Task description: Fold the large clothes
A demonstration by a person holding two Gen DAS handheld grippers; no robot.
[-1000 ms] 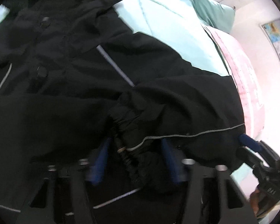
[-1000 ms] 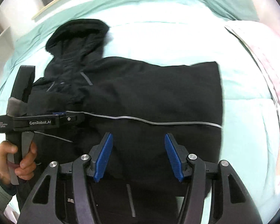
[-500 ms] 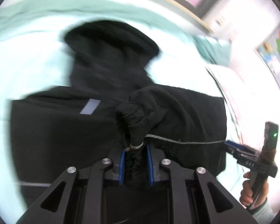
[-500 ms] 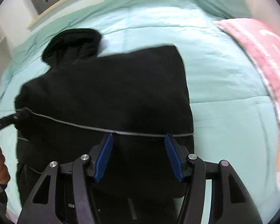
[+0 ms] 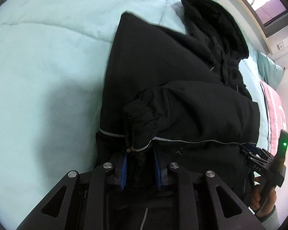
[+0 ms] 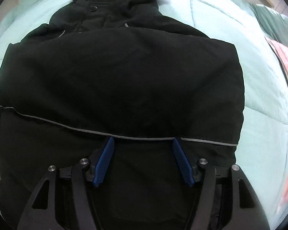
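Observation:
A black hooded jacket (image 5: 163,67) with thin grey piping lies on a mint green quilt (image 5: 38,57), hood (image 5: 211,19) toward the far side. One sleeve is folded across the body. Its gathered cuff (image 5: 140,124) fills the gap between the blue pads of my left gripper (image 5: 141,157), whose jaws are opening. My right gripper (image 6: 143,141) hovers low over the jacket (image 6: 115,76) near the grey piping line (image 6: 67,125). Its jaws are opening too, and nothing is pinched between them. The left wrist view shows that right gripper (image 5: 253,149) at the jacket's right edge, held by a hand (image 5: 263,201).
A pink blanket (image 6: 286,61) lies along the right side of the bed, and a green pillow (image 5: 268,67) sits at the far right corner. Bare quilt (image 6: 259,76) shows to the left and right of the jacket. A window frame (image 5: 259,9) runs behind the bed.
My left gripper closed on the sleeve cuff and carried it sideways across the jacket body; its pads now stand a little wider. My right gripper came down closer to the jacket and widened.

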